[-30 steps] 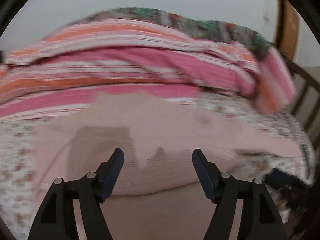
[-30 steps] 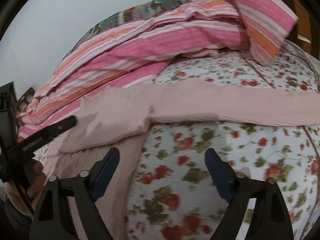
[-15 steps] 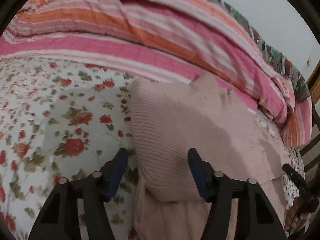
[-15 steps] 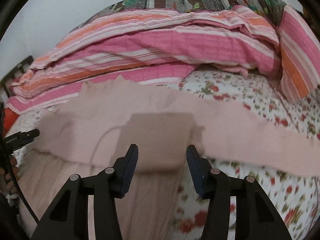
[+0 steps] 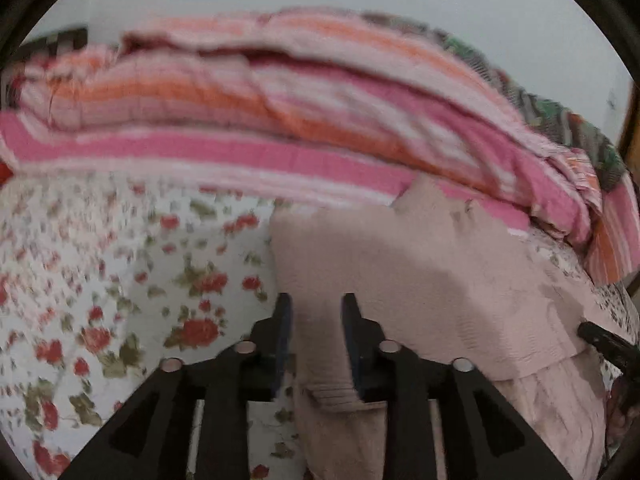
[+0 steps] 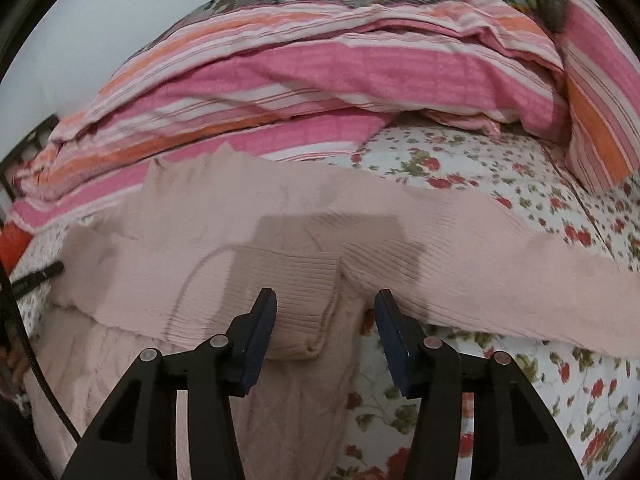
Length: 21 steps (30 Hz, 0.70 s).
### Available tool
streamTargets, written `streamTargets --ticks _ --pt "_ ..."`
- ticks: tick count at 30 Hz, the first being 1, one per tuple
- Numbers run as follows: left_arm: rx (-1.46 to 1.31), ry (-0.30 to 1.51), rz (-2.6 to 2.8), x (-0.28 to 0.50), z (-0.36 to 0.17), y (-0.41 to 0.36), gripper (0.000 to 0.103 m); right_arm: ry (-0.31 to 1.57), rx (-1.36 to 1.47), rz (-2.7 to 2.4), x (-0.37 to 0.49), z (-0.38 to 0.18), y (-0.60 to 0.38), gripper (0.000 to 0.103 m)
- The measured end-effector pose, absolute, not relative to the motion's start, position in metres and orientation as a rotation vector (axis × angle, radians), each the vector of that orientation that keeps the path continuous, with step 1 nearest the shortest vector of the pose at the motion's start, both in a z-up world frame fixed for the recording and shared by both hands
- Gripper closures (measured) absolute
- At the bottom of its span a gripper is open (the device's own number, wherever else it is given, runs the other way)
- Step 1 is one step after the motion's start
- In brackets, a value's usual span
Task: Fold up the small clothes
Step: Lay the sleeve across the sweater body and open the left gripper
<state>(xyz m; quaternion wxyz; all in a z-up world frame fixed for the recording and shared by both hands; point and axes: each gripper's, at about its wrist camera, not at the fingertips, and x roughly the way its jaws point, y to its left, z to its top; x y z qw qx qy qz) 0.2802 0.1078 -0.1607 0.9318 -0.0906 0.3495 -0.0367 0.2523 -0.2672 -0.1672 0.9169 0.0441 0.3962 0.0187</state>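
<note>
A pale pink knit sweater (image 5: 420,280) lies on the floral bedsheet (image 5: 120,280). In the left wrist view my left gripper (image 5: 316,316) has its jaws narrowed around the sweater's left edge, where a folded ribbed cuff (image 5: 332,392) sits between them; a gap remains. In the right wrist view my right gripper (image 6: 324,308) is open over the sweater (image 6: 240,240), with a folded-in ribbed sleeve end (image 6: 296,300) between its fingers. The other sleeve (image 6: 520,280) stretches out to the right across the sheet.
A rumpled pink, orange and white striped blanket (image 5: 280,120) is heaped along the back of the bed, also in the right wrist view (image 6: 320,72). The right gripper's tip (image 5: 608,344) shows at the left view's right edge. A white wall stands behind.
My left gripper's jaws have narrowed around the sweater's left edge and it has moved right. My right gripper has opened wider and lowered toward the folded sleeve end.
</note>
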Motion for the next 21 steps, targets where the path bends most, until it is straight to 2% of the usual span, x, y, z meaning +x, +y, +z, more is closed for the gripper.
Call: streamTargets --ticks 1,2,6,11,12,13,14,15,17,19,21 --pt "-0.185 0.697 -0.088 0.278 -0.157 0.105 0.06 0.827 0.073 0.034 0.254 -0.172 -0.265 0.056" --pt "-0.187 0.682 -0.104 0.276 -0.156 0.102 0.058 0.831 0.063 0.022 0.255 -0.175 -0.265 0.058" --pt "-0.148 0.686 -0.129 0.276 -0.159 0.09 0.058 0.825 0.014 -0.025 0.252 -0.177 -0.261 0.07" --pt "-0.056 0.818 -0.104 0.29 -0.185 0.073 0.057 0.812 0.023 -0.019 0.246 -0.176 -0.263 0.071" --pt "-0.048 0.81 -0.107 0.289 -0.183 0.071 0.052 0.814 0.057 -0.014 0.244 -0.175 -0.268 0.071" --pt "-0.046 0.802 -0.115 0.288 -0.182 0.07 0.041 0.814 0.092 -0.012 0.24 -0.172 -0.275 0.07" --pt "-0.043 0.8 -0.113 0.287 -0.182 0.07 0.035 0.807 0.11 -0.017 0.235 -0.167 -0.279 0.07" --pt "-0.044 0.808 -0.106 0.289 -0.184 0.071 0.03 0.791 0.113 -0.031 0.23 -0.161 -0.285 0.068" --pt "-0.071 0.837 -0.11 0.293 -0.187 0.075 0.03 0.742 0.092 -0.099 0.215 -0.143 -0.301 0.059" --pt "-0.1 0.838 -0.116 0.294 -0.188 0.079 0.028 0.703 0.112 -0.149 0.204 -0.126 -0.324 0.037" --pt "-0.109 0.837 -0.114 0.294 -0.189 0.081 0.028 0.679 0.146 -0.199 0.193 -0.112 -0.353 0.034"
